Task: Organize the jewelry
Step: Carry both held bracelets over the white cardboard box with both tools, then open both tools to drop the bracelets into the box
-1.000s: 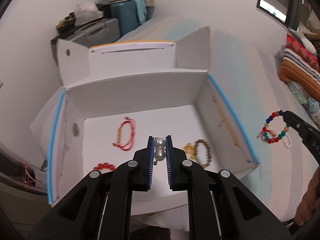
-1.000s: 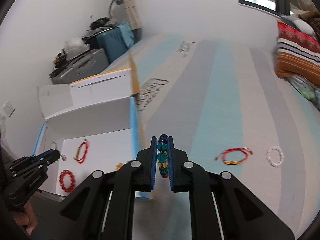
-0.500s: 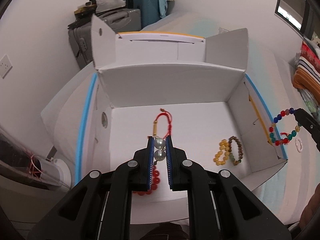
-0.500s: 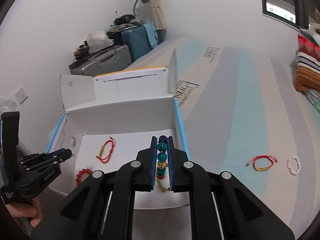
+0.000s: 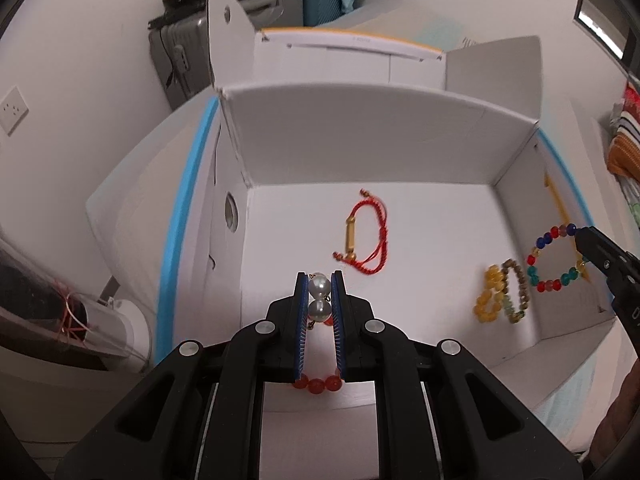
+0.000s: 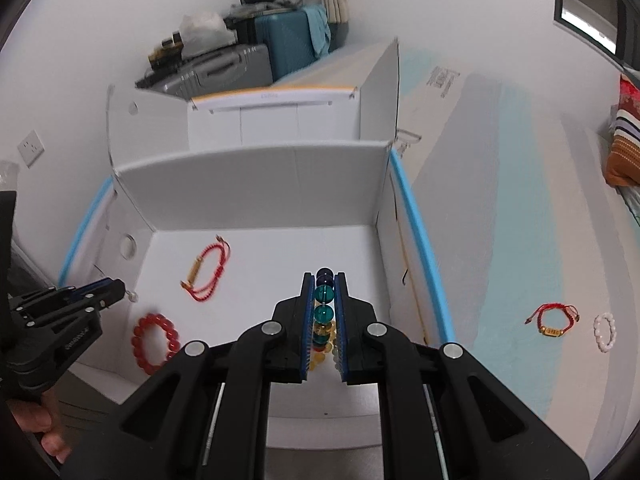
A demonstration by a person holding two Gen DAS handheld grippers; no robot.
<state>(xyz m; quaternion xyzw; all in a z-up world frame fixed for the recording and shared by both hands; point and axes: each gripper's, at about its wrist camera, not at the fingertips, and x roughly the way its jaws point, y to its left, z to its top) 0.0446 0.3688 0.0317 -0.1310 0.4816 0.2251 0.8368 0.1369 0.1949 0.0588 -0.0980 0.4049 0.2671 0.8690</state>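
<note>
My left gripper [image 5: 319,282] is shut on a pearl piece [image 5: 319,295] and holds it over the near left of the open white box [image 5: 360,140]. My right gripper [image 6: 324,280] is shut on a multicoloured bead bracelet [image 6: 324,300], which hangs over the box's right side [image 5: 554,260]. On the box floor lie a red cord bracelet [image 5: 362,240], a red bead bracelet [image 6: 154,342] and yellow and brown bead bracelets [image 5: 500,292].
On the striped mat right of the box lie another red cord bracelet [image 6: 554,320] and a white bead bracelet [image 6: 605,332]. Suitcases [image 6: 256,60] stand behind the box. A folded blanket [image 6: 624,140] lies at far right.
Both grippers have moved in over the box with their pieces. The right one came from the mat on the right and now hangs its bracelet inside the box's right side.
</note>
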